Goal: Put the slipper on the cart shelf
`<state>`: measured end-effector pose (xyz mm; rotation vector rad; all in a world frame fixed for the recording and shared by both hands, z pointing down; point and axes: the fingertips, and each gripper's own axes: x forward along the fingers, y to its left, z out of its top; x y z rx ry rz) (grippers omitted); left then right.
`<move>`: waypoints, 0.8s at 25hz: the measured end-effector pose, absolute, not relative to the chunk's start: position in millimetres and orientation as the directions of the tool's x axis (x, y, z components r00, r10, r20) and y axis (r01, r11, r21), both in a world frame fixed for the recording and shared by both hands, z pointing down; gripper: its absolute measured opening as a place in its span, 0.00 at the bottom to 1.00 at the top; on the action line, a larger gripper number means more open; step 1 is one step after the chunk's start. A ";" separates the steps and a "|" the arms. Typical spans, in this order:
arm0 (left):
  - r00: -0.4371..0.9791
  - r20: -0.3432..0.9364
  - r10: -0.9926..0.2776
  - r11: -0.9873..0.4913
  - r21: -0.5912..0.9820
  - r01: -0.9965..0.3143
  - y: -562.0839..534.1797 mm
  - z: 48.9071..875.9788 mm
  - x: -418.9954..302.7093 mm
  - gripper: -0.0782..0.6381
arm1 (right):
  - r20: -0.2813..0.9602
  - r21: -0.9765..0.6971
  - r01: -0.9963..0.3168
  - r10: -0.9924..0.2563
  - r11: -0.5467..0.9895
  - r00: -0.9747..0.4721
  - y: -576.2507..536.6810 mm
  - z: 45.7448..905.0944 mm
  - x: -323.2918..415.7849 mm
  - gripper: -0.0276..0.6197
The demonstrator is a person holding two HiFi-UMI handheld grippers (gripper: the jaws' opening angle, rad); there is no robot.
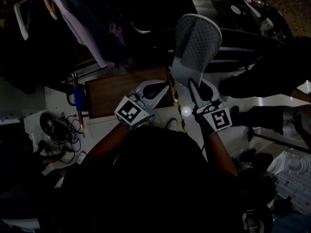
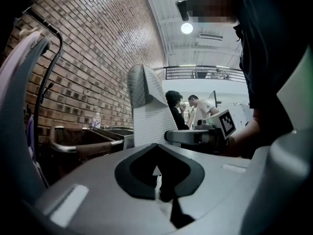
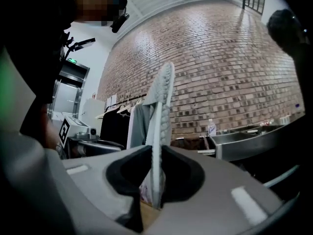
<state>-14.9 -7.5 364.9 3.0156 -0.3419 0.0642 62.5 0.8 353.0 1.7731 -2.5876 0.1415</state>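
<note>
Right claw (image 3: 155, 182) pinches the slipper (image 3: 164, 106): clear only in its view

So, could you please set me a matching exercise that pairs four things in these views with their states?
Things:
1. slipper
2. left gripper
3. right gripper
4. wall

States:
A. jaws together, nothing between them
B. bare brick
C. grey, standing upright
D. jaws shut on the slipper

Pairs: 1-C, 2-A, 3-D, 4-B.
</note>
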 end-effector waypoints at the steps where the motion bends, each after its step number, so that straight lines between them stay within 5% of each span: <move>1: 0.974 0.056 -0.221 -0.970 0.091 -0.226 -7.4 364.7 -14.6 0.11 | 0.045 -0.071 -0.932 -0.932 0.356 -0.360 2.0 352.6 63.1 0.14; 20: 0.977 0.046 -0.207 -0.975 0.073 -0.210 -3.2 365.3 -0.4 0.11 | 0.071 -0.113 -0.939 -0.940 0.324 -0.333 16.4 364.3 79.5 0.14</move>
